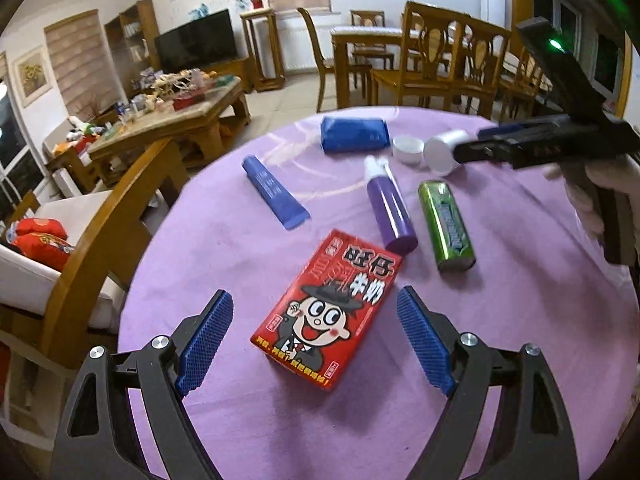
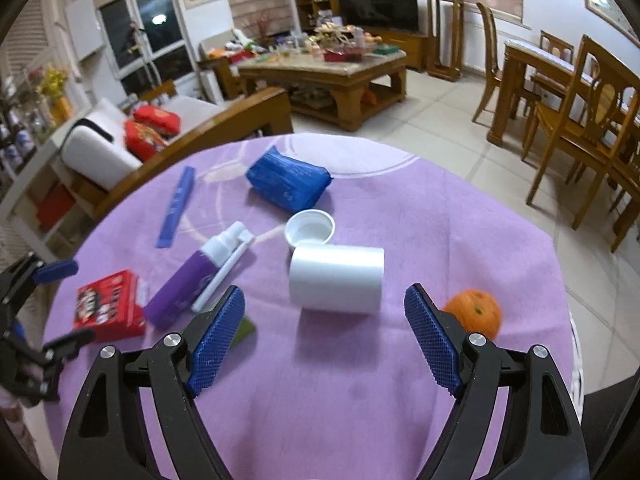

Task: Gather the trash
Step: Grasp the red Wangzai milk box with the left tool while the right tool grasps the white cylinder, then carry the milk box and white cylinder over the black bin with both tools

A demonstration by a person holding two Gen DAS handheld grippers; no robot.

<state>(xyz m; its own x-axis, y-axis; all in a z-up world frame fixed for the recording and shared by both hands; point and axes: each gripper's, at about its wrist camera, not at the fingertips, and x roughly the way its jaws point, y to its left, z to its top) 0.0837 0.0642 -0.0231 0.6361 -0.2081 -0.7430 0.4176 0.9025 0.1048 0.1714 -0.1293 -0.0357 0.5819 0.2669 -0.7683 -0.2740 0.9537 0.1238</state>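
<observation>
The trash all lies loose on the purple-clothed bench (image 1: 240,420): a red carton (image 1: 328,312) nearest the left hand-held gripper (image 1: 314,340), a purple spray bottle (image 1: 388,212) and a green can (image 1: 446,226) just beyond it, a blue tube (image 1: 276,192) off to one side, a blue pack (image 1: 354,134) at the far edge, and a white jar (image 2: 336,278) on its side with its cap (image 2: 310,230) just behind it. Nothing looks collected yet, and no bin or bag shows in either view, so the task seems to be at its very start, with every piece left to pick up. The left hand-held gripper stands wide open and empty, the carton between its pads but apart from them. The right hand-held gripper (image 2: 324,340) is also open and empty, pointed at the jar, which lies just ahead of its fingertips. Only the right wrist view shows an orange (image 2: 474,312) near the bench edge beside the right finger, and the jar whole; there the can is mostly hidden behind the left finger. Only the left wrist view shows the can in full, the carton's printed face, and a gloved hand (image 1: 592,196) holding the right tool over the jar.
</observation>
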